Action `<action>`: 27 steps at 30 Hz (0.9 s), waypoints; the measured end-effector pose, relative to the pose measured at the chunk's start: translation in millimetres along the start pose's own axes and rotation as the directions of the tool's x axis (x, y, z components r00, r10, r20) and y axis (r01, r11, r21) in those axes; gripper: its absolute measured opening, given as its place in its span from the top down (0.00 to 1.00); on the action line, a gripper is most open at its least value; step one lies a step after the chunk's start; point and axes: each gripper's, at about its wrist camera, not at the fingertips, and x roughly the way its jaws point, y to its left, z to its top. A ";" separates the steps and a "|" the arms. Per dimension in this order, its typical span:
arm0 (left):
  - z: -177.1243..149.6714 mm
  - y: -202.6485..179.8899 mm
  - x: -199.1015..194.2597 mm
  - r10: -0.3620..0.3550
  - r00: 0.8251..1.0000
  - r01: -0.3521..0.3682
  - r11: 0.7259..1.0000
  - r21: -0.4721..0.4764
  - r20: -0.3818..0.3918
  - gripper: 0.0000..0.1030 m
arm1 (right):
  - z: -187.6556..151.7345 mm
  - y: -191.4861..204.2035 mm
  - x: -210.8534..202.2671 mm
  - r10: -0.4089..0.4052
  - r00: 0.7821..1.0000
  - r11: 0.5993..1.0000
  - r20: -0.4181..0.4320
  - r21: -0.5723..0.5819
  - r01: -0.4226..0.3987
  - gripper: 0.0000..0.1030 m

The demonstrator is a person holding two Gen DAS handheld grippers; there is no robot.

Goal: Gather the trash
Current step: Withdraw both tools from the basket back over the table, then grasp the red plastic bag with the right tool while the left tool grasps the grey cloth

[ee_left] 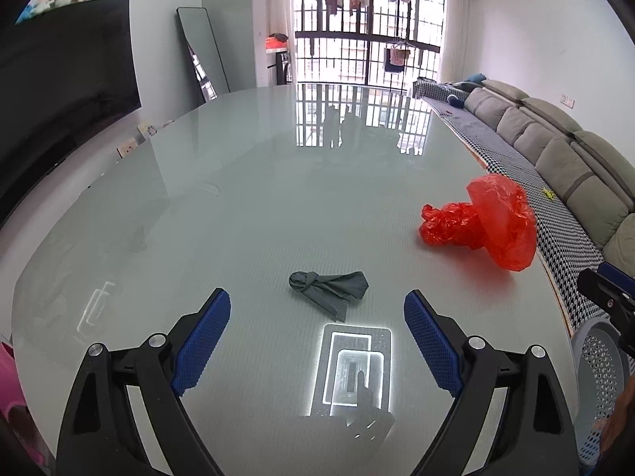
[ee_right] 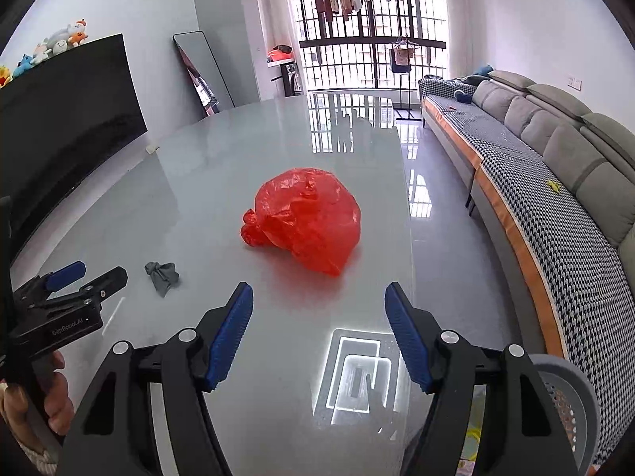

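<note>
A crumpled red plastic bag lies on the glossy grey table, just ahead of my right gripper, whose blue pads stand apart with nothing between them. In the left wrist view the same red bag sits far right. A knotted grey scrap of cloth lies just ahead of my left gripper, which is open and empty. The right wrist view shows that grey scrap to the left, with the left gripper beside it, held by a hand.
A perforated grey bin stands off the table's near right corner, also seen as the bin in the left wrist view. A grey sofa with a houndstooth cover runs along the right. A dark TV and a leaning mirror stand left.
</note>
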 end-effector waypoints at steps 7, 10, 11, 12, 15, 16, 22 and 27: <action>14.6 12.8 13.4 0.016 1.000 -0.016 1.000 -0.012 -0.012 0.15 | 29.0 17.5 25.7 0.023 1.000 0.999 -0.001 -0.026 -0.023 0.35; 18.6 21.4 17.5 0.021 1.000 -0.021 0.999 -0.027 -0.017 0.14 | 43.1 24.9 31.7 0.025 1.000 0.999 0.013 -0.044 -0.024 0.31; 19.6 24.1 20.0 0.023 1.000 -0.023 0.999 -0.031 -0.019 0.13 | 47.8 27.3 33.4 0.026 1.000 0.998 0.016 -0.049 -0.025 0.30; 20.0 26.4 22.1 0.027 0.999 -0.028 0.999 -0.034 -0.022 0.13 | 52.4 29.3 35.8 0.027 0.999 0.998 0.017 -0.054 -0.026 0.29; 20.9 34.6 30.4 0.033 0.999 -0.034 0.998 -0.046 -0.039 0.13 | 67.0 38.3 47.4 0.029 0.999 0.997 0.021 -0.072 -0.027 0.26; 20.7 36.9 32.6 0.035 0.998 -0.037 0.998 -0.051 -0.045 0.13 | 71.8 40.6 53.0 0.027 0.999 0.997 0.017 -0.077 -0.026 0.25; 19.2 47.9 36.5 0.040 0.998 -0.045 0.996 -0.074 -0.057 0.13 | 77.6 50.6 102.8 -0.098 0.991 0.989 -0.089 -0.115 0.088 0.25; 13.9 48.9 38.4 0.044 0.996 -0.050 0.996 -0.079 -0.073 0.13 | 62.9 44.3 133.7 -0.135 0.978 0.988 -0.161 -0.102 0.119 0.25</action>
